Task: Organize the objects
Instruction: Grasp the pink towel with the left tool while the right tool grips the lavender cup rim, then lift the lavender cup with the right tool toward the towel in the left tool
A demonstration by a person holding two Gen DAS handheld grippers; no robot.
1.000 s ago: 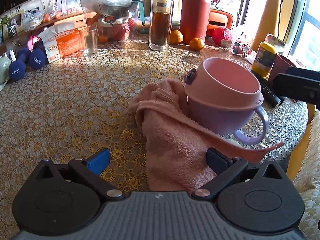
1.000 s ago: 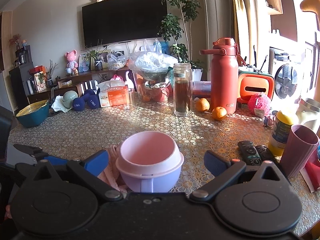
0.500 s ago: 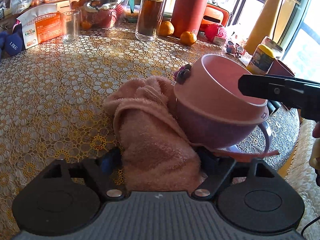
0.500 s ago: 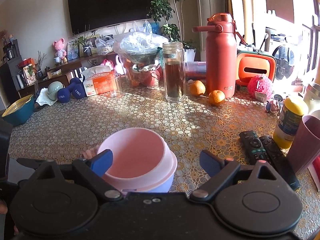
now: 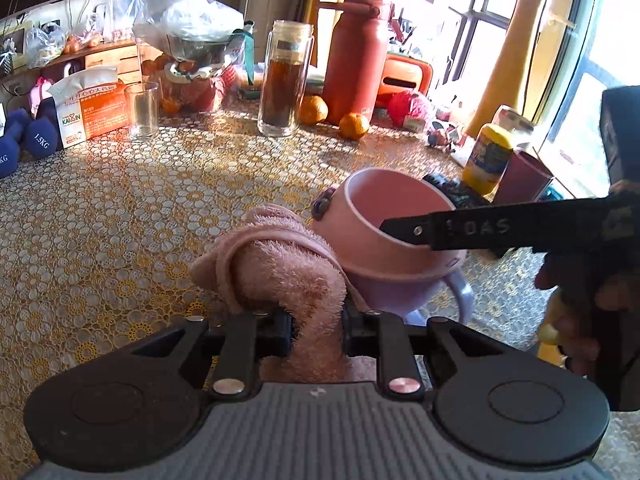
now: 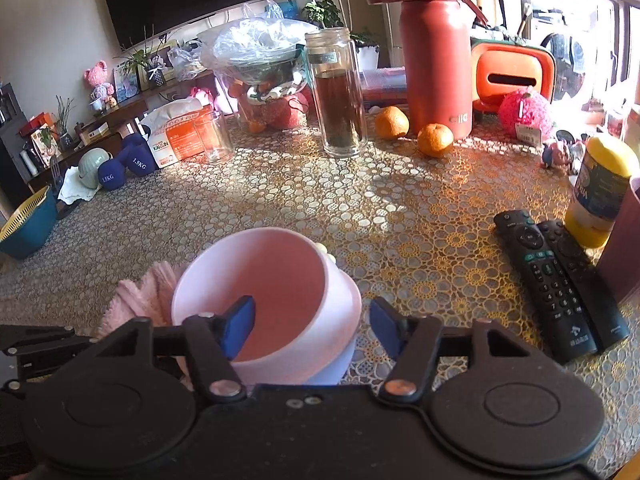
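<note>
between the left gripper's [image 5: 315, 326] jaws a pink towel [image 5: 280, 268] is pinched tight, its long axis running away from the camera toward the table's far side. one pink cup [image 6: 272, 300] tilts against the towel on the lace-covered surface [image 6: 400, 216] — rim leaning toward the right gripper [image 6: 312, 328], handle at the near side. that gripper's jaws straddle the cup wall, one blue pad inside, one outside, not yet touching. beyond: two remotes [image 6: 552, 284], two oranges [image 6: 434, 140], one tea jar [image 6: 338, 92], one red flask [image 6: 436, 48].
</note>
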